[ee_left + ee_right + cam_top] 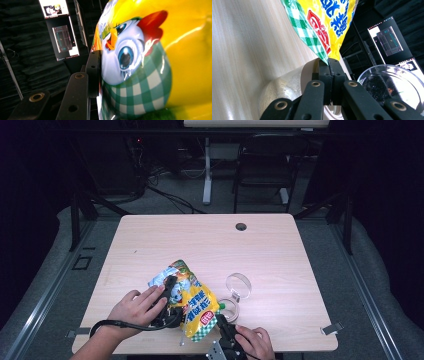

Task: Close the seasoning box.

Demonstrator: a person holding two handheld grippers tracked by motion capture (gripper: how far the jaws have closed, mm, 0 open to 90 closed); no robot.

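One wooden table carries everything. At its six o'clock edge stands a yellow snack bag, held up between both hands. Left gripper clamps the bag's body from nine o'clock; right gripper pinches its lower corner, jaws pressed together. At three o'clock of the bag sits a clear jar.

Far half of bench is bare wood except a small cable hole near far edge. Left and right edges open too. Clutter sits by near edge: snack bag at centre, held up between left gripper and right gripper; clear jar and its clear lid just right of the bag block that side.
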